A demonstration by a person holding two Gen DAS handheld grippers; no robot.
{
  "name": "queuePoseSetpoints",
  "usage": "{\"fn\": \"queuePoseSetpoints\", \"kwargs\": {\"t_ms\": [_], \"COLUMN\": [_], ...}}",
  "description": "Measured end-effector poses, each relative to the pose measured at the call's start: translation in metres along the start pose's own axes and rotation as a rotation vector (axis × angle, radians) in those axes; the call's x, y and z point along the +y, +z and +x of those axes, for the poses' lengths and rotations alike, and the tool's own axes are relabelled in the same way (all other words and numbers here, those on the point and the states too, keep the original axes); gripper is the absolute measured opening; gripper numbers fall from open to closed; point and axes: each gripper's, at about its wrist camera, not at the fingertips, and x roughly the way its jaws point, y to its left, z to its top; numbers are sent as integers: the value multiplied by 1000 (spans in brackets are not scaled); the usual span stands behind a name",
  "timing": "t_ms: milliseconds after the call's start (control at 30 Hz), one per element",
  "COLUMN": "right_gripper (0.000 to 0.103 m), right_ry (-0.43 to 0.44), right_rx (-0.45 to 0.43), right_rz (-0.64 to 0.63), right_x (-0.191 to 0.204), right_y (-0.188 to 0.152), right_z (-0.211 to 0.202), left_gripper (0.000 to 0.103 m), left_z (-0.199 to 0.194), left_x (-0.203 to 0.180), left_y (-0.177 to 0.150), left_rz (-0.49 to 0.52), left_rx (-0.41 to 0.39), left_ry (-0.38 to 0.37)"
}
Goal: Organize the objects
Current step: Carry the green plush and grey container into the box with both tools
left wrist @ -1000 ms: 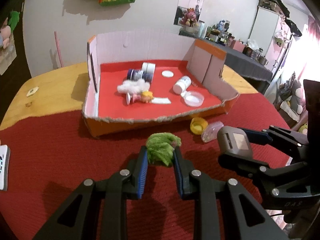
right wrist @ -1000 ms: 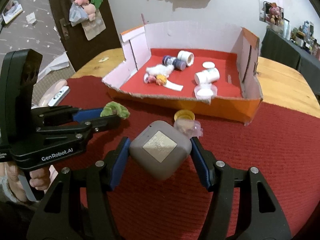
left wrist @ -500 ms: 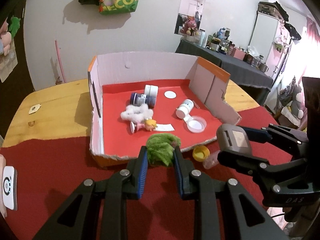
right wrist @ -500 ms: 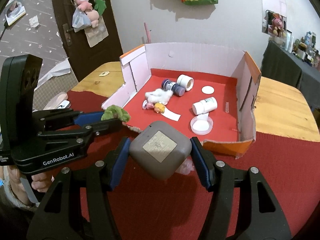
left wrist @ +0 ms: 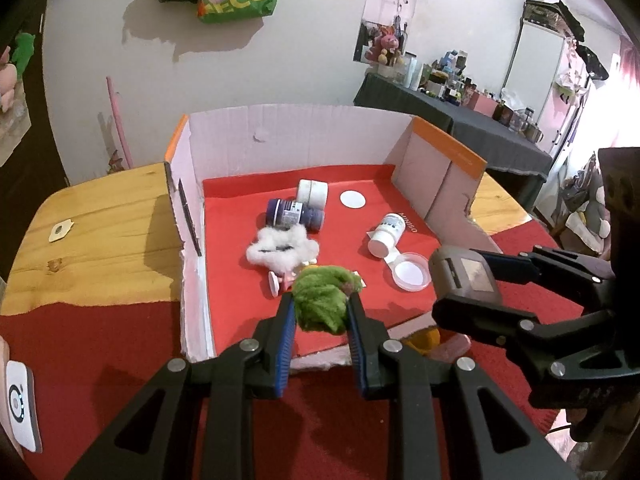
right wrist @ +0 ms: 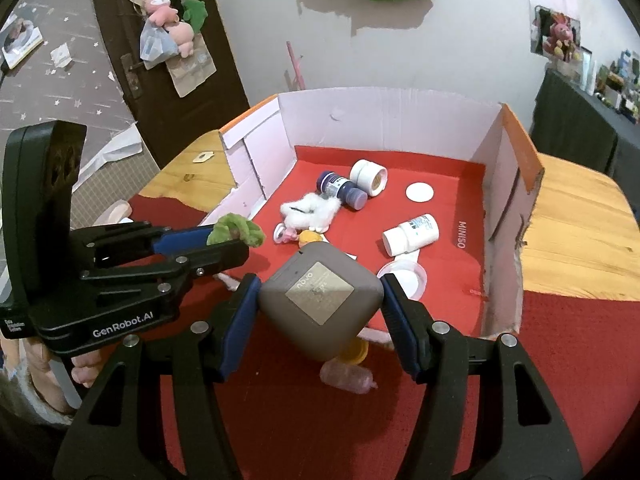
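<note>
The left gripper is clamped on a green fuzzy ball, pinched narrow between its blue pads, and holds it above the near edge of the cardboard box. The right gripper grips a grey-brown rounded case by its two sides, jaws about half spread, also over the box's torn front edge.

The box sits on a wooden table partly covered by a red cloth; its floor is red and its walls white inside with orange rims. Lying in it are a dark blue bottle on its side, a white jar touching it behind, a flat white lid, a white bottle tipped over, a clear round dish just in front of that bottle, and a white cotton tuft with a small pink-and-yellow toy beside it. The toy lies directly beneath the green ball; the dish lies close to the case.

Outside the box, on the cloth just before its front edge, rest a yellow cap and a pale pink bottle, both partly hidden by the case. A white device lies at the far left of the cloth.
</note>
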Motion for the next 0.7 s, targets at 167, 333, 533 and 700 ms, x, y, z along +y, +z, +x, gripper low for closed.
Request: {"fn": "queuePoseSetpoints", "kwargs": {"t_ms": [167, 333, 533, 700], "right_gripper": [59, 59, 59, 59], "right_ry": [26, 44, 74, 92], "right_rx": [33, 66, 109, 138], "right_rz": [23, 44, 64, 73], "right_x": [-8, -15, -22, -24], "right_y": [6, 10, 11, 10], "right_z": [14, 27, 43, 53], "left_gripper": [26, 26, 26, 26], "left_z": [13, 21, 29, 36], "left_x": [3, 5, 12, 16], "left_y": [4, 6, 8, 7], "left_rz": [3, 7, -1, -10], "left_rx": [35, 54, 72, 90], "left_ry": [-8, -6, 2, 2]}}
